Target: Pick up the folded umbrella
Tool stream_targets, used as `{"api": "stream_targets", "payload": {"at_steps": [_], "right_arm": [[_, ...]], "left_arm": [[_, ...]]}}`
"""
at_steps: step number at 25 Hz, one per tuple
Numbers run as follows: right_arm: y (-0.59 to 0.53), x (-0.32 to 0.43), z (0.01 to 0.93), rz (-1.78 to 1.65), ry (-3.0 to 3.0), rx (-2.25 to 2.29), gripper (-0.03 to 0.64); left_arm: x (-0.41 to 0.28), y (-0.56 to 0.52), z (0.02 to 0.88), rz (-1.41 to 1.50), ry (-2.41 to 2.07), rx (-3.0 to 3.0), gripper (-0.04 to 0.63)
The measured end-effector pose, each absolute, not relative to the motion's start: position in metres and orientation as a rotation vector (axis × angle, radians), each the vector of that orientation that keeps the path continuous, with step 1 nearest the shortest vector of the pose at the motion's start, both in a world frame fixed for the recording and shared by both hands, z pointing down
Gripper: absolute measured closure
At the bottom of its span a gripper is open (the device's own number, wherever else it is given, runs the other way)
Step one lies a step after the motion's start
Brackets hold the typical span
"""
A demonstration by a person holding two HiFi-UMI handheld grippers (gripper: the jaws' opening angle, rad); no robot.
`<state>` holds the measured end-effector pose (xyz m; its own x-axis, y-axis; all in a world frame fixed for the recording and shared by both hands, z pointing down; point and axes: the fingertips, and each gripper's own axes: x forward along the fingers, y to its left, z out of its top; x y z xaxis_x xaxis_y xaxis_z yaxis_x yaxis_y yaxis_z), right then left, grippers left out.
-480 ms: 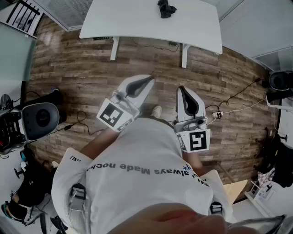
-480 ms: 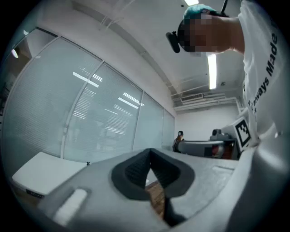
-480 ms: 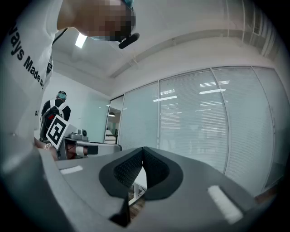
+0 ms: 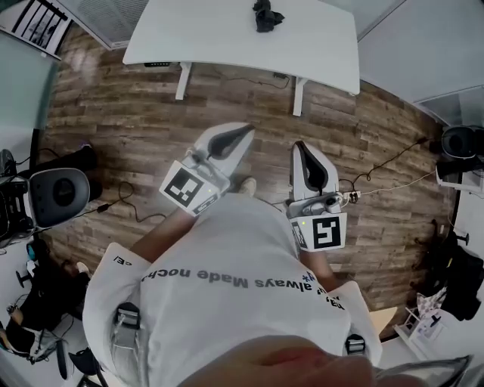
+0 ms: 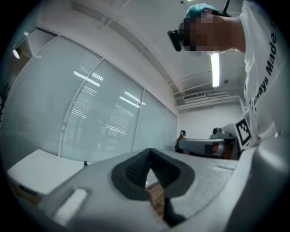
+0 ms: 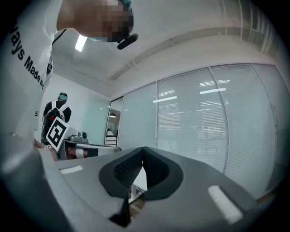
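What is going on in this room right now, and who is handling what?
A person in a white shirt stands on a wood floor with a gripper in each hand. The left gripper and the right gripper are held out in front of the body, both shut with nothing between their jaws. The folded umbrella, a dark bundle, lies on the white table ahead. Neither gripper is near it, so the pickup has not begun.

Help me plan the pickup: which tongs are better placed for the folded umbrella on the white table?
Left, marginally: left tongs angle toward the umbrella, tips slightly nearer than right tongs; both shut, empty.
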<state>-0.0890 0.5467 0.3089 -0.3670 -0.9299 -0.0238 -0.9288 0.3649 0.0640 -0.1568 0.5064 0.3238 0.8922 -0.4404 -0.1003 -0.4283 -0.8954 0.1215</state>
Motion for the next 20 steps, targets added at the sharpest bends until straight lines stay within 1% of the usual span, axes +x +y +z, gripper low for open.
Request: {"api": "stream_targets", "payload": {"at_steps": [9, 13, 20], "right_arm": [[0.517, -0.049, 0.320, -0.017, -2.600, 1.743, 0.615], [0.489, -0.047, 0.322, -0.023, -2.607, 1.730, 0.615], [0.411, -0.062, 0.325, -0.030, -2.610, 1.694, 0.615]], "left_arm": [[-0.122, 0.484, 0.332, -0.159, -0.728, 2.929, 0.592], [-0.122, 0.457, 0.337, -0.154, -0.742, 2.919, 0.592], [-0.135, 0.378, 0.340, -0.175, -0.774, 2.905, 0.592]]}}
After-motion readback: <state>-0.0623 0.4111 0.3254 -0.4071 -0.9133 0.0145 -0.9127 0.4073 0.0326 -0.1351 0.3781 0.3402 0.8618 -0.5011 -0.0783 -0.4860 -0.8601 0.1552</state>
